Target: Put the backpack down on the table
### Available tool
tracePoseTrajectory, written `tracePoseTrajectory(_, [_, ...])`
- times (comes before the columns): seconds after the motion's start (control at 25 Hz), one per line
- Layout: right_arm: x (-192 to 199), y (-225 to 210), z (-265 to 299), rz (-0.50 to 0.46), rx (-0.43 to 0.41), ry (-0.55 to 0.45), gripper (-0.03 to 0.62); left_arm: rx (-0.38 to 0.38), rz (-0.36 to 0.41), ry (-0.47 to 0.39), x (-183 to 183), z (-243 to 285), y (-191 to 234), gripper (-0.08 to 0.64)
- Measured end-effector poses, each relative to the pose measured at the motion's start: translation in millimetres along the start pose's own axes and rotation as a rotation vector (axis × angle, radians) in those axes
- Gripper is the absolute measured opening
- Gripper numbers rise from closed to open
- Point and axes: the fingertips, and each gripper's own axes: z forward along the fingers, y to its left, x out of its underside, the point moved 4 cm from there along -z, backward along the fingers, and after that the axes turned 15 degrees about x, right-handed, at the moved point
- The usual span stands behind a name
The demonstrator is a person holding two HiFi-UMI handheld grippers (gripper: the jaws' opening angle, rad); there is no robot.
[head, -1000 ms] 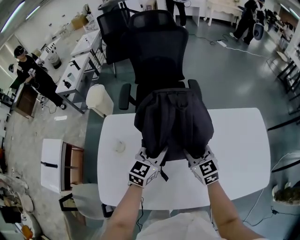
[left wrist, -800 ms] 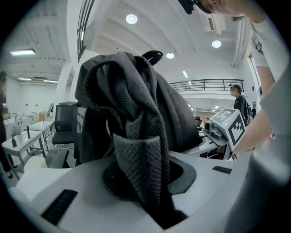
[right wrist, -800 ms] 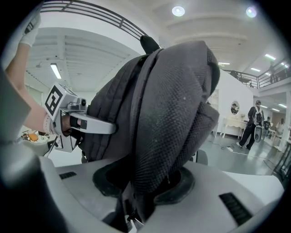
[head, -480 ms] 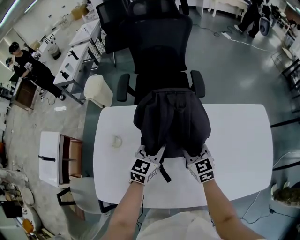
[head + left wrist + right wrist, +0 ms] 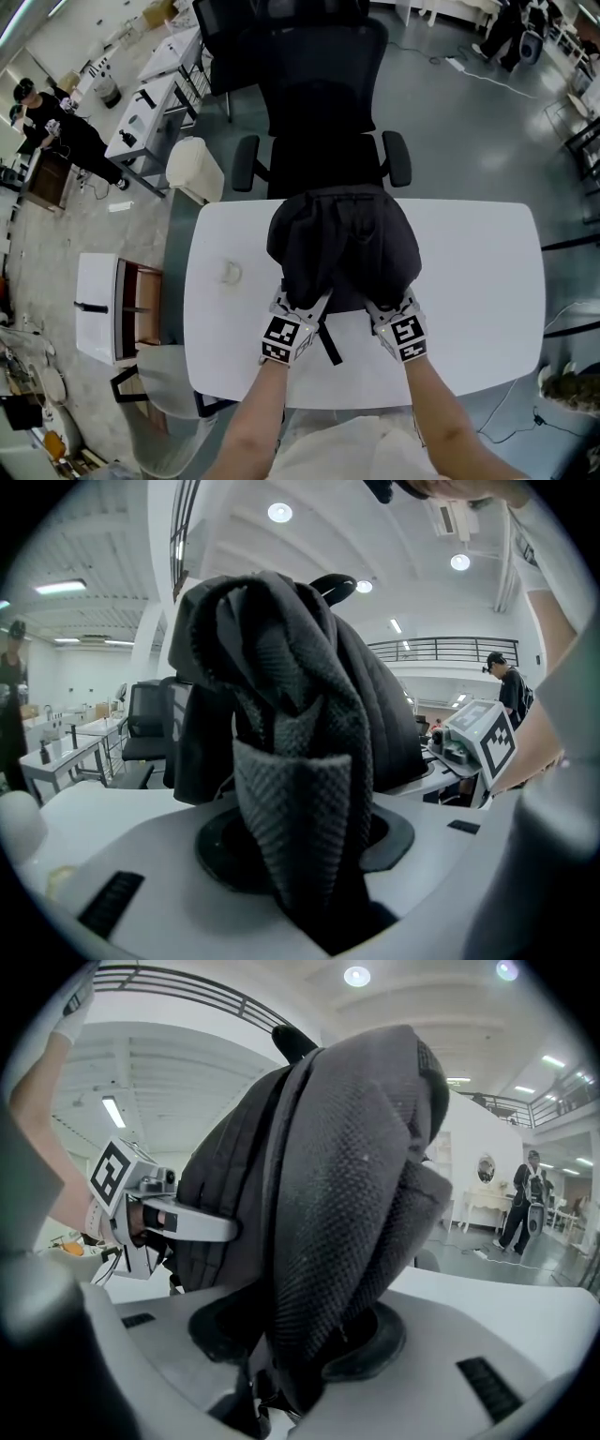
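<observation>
Your left gripper [image 5: 298, 305] sits low over the near half of the table [image 5: 478, 281]. Its jaws have just been opening and now stand about halfway apart. A folded length of mesh strap [image 5: 300, 808] still rises between them, lying loose rather than pinched, as far as the left gripper view lets you judge. Your right gripper [image 5: 386, 305] is at three o'clock from the left one. Its jaws have also just been easing open, but the thick padded strap [image 5: 347, 1241] fills the gap and still seems to touch both sides, so read that as a slackening hold and not a clean release.

At twelve o'clock from both grippers is the backpack [image 5: 342, 244], a dark slumped mass reaching to the table's far edge. In both gripper views its bulk stands right in front of the jaws, with its base on the white top. From the head view it also looks settled on the table, not hanging from your hands. A loose strap tail [image 5: 329, 349] lies flat on the table between the two grippers, at six o'clock from the pack.

Further out, a small pale round thing [image 5: 230, 273] sits at ten o'clock from your left gripper, well apart from the pack. A black office chair [image 5: 319, 103] stands beyond the far edge at twelve o'clock.

The lowering looks done. What remains is to open the right jaws fully, slip both straps free and draw your hands back toward six o'clock.
</observation>
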Motion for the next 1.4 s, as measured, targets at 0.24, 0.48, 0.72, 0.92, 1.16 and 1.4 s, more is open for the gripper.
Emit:
tracePoseTrajectory(0.24, [2.1,-0.1,-0.1,-0.007,0.005,-0.003,0.187,-0.005,-0.012,0.004,5.6,1.8,1.8,0.206])
tracePoseTrajectory(0.48, [4.6,0.8,1.0,-0.008,0.009,0.001,0.193,0.001,-0.013,0.013,8.9,3.3,2.4,0.207])
tracePoseTrajectory(0.72, [5.5,-0.3,1.8,-0.005,0.003,-0.004,0.199,-0.004,-0.016,0.014,9.2,4.5,2.6,0.210])
tracePoseTrajectory(0.92, [4.6,1.4,3.6,-0.002,0.000,0.004,0.216,-0.007,-0.033,0.010,10.1,2.9,5.5,0.222])
tracePoseTrajectory(1.16, [6.6,1.0,5.1,0.011,0.024,0.025,0.258,-0.003,-0.042,0.017,9.8,3.9,5.1,0.225])
tracePoseTrajectory(1.4, [4.2,-3.7,3.4,0.038,0.033,0.032,0.279,-0.011,-0.055,0.017,7.5,2.4,5.0,0.243])
